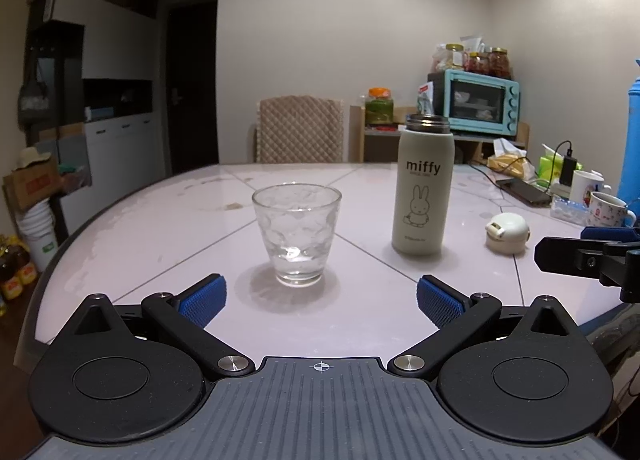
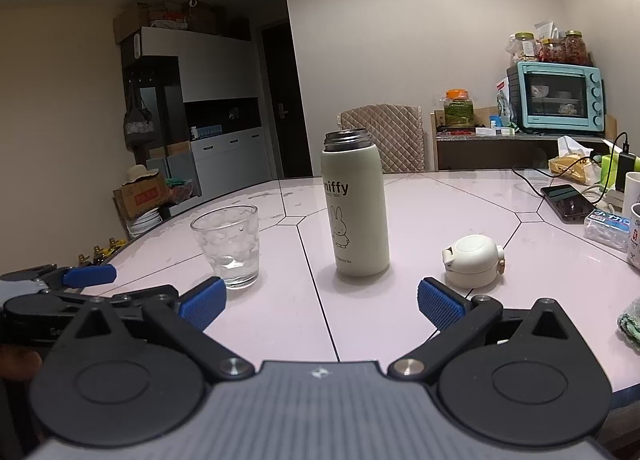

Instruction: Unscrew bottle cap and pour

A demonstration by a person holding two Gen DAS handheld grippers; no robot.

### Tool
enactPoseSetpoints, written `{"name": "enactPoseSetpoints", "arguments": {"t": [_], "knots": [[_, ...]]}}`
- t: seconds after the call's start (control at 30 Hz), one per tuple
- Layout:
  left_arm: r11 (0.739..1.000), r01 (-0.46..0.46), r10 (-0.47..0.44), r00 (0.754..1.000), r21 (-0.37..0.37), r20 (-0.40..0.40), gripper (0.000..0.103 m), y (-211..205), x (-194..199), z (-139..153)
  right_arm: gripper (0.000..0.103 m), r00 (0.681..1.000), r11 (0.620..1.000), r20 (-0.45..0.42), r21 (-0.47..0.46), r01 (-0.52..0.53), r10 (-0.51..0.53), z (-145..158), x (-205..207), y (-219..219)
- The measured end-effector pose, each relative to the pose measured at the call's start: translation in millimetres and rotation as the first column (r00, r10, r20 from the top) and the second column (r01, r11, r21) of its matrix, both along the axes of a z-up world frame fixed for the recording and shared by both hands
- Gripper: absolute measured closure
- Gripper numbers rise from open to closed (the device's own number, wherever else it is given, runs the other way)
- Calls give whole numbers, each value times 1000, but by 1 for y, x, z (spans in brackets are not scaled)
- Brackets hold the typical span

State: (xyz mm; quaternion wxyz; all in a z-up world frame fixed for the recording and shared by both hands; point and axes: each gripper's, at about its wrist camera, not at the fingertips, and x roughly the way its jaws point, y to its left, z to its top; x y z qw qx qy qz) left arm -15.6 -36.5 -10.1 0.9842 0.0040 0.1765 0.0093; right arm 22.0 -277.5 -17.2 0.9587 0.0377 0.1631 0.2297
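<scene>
**Bottle upright, ahead of the right gripper**

Left wrist view: the left gripper (image 1: 321, 302) is spread wide and empty, facing the glass (image 1: 296, 234). The bottle (image 1: 425, 188) stands upright, ahead and to the right, its neck bare; the cap (image 1: 507, 232) lies on the table (image 1: 160, 244) beyond it.

Right wrist view: the right gripper (image 2: 322, 302), equally spread and empty, faces the bottle (image 2: 355, 206) almost squarely, so it looks the nearer for the pour. The glass (image 2: 227, 246) stands left of the bottle, apart.

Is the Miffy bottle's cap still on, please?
Off. The bottle stands upright with its metal threaded mouth bare, and the cap rests on the table to its right.
</scene>
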Motion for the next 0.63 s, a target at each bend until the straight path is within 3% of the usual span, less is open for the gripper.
{"name": "enactPoseSetpoints", "arguments": {"t": [0.63], "knots": [[1000,2,-2,1000,-2,8,0,-1,-3,0,0,1000,1000,4,-11,-8,8,0,0,-1]]}}
